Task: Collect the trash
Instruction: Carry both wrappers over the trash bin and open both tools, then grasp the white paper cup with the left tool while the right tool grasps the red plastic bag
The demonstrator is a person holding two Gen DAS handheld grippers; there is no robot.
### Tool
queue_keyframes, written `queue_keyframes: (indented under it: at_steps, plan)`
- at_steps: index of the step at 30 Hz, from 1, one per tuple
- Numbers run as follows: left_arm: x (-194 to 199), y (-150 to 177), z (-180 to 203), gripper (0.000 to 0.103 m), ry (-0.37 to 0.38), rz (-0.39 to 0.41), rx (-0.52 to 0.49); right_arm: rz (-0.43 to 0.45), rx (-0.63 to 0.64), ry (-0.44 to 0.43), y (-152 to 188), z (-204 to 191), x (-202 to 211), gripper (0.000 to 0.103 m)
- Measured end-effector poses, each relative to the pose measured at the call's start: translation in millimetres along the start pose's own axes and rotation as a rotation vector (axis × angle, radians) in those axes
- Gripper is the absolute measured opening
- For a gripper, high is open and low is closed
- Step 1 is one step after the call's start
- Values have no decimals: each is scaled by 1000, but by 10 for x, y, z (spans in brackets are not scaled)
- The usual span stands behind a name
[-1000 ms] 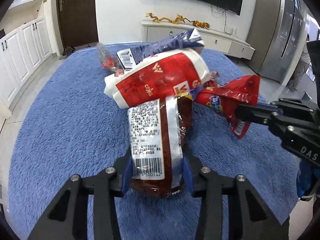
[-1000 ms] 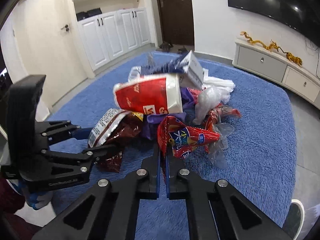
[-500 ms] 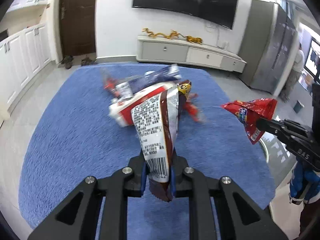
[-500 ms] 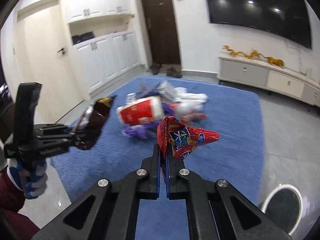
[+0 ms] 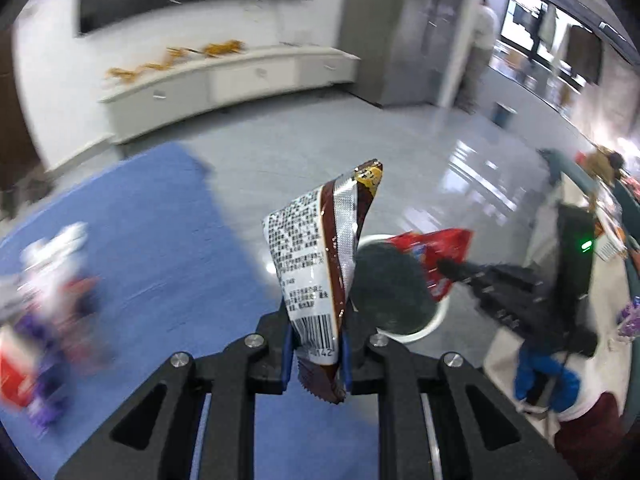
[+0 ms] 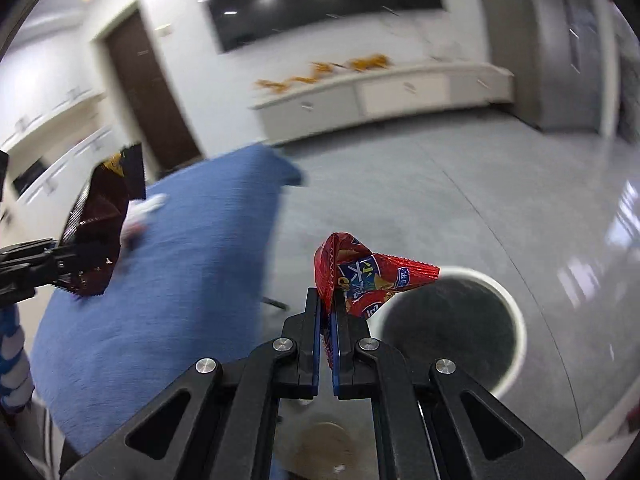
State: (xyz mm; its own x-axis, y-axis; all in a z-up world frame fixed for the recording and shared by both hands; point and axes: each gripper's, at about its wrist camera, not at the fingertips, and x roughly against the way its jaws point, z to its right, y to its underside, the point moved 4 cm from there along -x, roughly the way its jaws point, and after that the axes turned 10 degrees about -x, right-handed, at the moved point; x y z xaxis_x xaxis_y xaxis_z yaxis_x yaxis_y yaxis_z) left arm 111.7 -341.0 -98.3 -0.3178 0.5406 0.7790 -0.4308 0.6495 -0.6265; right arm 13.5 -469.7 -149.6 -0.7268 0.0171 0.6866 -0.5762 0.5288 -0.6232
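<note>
Red wrapper (image 6: 362, 276) pinched in my right gripper (image 6: 328, 344) hangs nearest the bin's white rim (image 6: 516, 316); my left gripper's (image 5: 316, 344) jaws, easing apart, clamp the upright brown wrapper (image 5: 320, 256) farther off.

Glossy foil wrapper (image 5: 320, 256); fuzzy blue cloth rug (image 6: 168, 280); polished grey floor (image 6: 440, 200).

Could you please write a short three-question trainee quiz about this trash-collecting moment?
1. True or false: the right gripper holds the red wrapper.
2. The left gripper carries: A) a paper cup, B) a brown wrapper, C) nothing.
3. Fill in: the round white-rimmed ___ stands on the grey floor, beside the blue rug.

Key: 1 true; 2 B; 3 bin.
</note>
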Motion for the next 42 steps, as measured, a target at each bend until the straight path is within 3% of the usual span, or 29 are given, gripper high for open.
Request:
queue_keyframes:
  at_steps: [5, 7, 9, 11, 12, 16, 20, 23, 26, 32, 36, 40, 42]
  plan:
    - [-838, -423, 394, 21, 112, -63, -20, -43, -104, 69, -93, 624, -389, 9]
    - [-1120, -539, 506, 39, 146, -92, -7, -62, -138, 80, -109, 799, -551, 9]
    - [-1405, -591, 548, 51, 172, -124, -1, -76, -168, 93, -122, 959, -680, 11]
    - [-1622, -604, 563, 56, 188, -155, 14, -87, -192, 113, -122, 1151, -795, 30]
    - [-1693, -595, 581, 58, 195, -166, 22, -89, -206, 128, -102, 1230, -839, 34]
    - [-1757, -515, 578, 58, 217, -169, 41, -91, -252, 151, -50, 1403, -850, 37]
    - [-1515, -383, 456, 58, 175, -108, 43, -82, -251, 164, -25, 1447, -799, 38]
    - [-1288, -339, 351, 58, 138, -59, 66, -64, -227, 155, -64, 1271, -689, 38]
    - [-923, -234, 249, 58, 92, -34, 27, -45, -189, 121, -109, 1069, -595, 38]
    - [-14, 304, -311, 59, -32, 31, 47, -17, -51, 5, -206, 151, -333, 38]
    - [649, 783, -883, 59, -126, 80, 148, -5, 32, -72, -206, -492, -219, 40]
    - [1281, 1359, -1522, 71, -230, 134, 262, -18, 127, -134, -153, -1159, -176, 42]
    - [1491, 1647, -1802, 72, -263, 145, 309, -34, 169, -166, -99, -1493, -188, 43]
